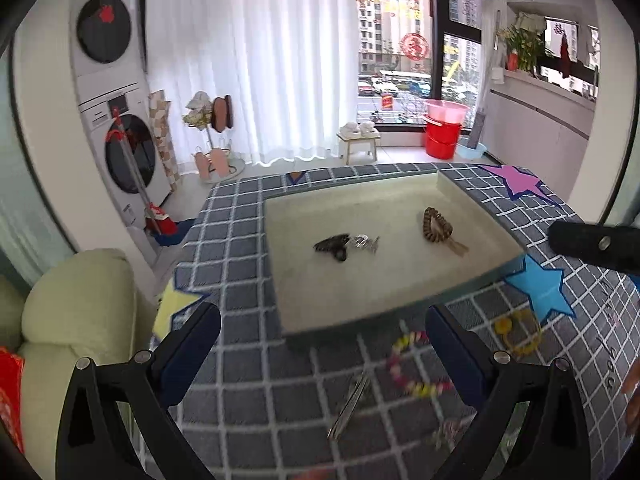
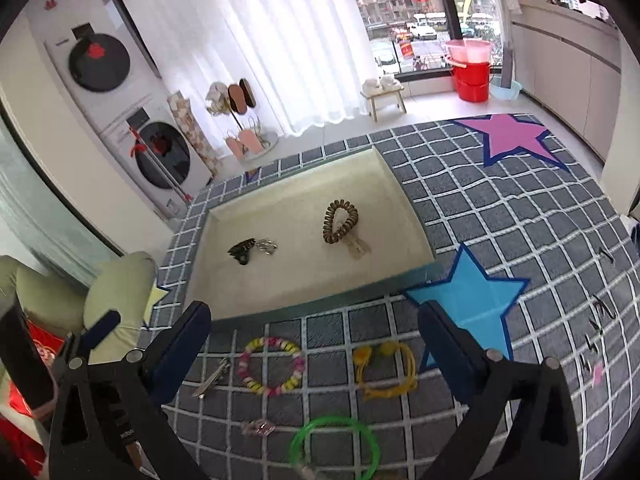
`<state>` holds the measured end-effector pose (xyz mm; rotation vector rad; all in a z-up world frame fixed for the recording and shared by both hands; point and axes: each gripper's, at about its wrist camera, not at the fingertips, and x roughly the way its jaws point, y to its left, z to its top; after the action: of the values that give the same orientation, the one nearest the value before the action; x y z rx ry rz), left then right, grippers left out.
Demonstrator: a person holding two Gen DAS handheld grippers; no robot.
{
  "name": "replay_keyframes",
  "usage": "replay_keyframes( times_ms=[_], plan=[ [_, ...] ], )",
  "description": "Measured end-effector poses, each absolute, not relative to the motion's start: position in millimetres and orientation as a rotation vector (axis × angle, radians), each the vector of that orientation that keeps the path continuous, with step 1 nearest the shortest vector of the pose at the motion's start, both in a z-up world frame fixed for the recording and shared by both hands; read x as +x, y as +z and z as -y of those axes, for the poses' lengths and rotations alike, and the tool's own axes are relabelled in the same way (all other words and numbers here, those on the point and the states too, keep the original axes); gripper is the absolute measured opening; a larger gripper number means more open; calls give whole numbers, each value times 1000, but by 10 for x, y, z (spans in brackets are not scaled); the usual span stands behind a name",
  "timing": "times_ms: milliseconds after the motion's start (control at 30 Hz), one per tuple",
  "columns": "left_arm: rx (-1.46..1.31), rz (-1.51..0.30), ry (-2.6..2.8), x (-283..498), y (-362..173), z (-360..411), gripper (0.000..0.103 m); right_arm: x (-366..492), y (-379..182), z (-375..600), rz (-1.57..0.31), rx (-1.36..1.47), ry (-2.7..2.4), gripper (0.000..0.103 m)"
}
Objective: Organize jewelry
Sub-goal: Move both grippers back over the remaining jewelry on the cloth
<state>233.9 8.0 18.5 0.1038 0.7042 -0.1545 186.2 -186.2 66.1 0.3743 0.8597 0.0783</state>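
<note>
right hand-held gripper [image 2: 314, 334] wide open, empty | left hand-held gripper [image 1: 324, 330] likewise | tray [image 2: 412, 216]: 3 items

Home, likely a laundry balcony or sunroom: stacked washer and dryer [image 1: 116, 120], sheer white curtains [image 1: 256, 60] over a tall window [image 1: 394, 36] facing apartment blocks, red bucket [image 1: 440, 138], small wooden stool [image 1: 359, 145], slipper rack [image 2: 240, 120], pale green sofa arm [image 1: 76, 320], grid-pattern star cloth [image 2: 500, 208].
</note>
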Motion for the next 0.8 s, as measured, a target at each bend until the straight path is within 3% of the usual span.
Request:
replay_keyframes(
  times_ms=[333,800],
  plan=[
    [13,-808,-158,1922,-61,-418,103,1296,636,1845,-907,351,52,103],
    [39,-883,-108,1701,-399,-511,103,604,36,1896,-1042,304,-41,103]
  ],
)
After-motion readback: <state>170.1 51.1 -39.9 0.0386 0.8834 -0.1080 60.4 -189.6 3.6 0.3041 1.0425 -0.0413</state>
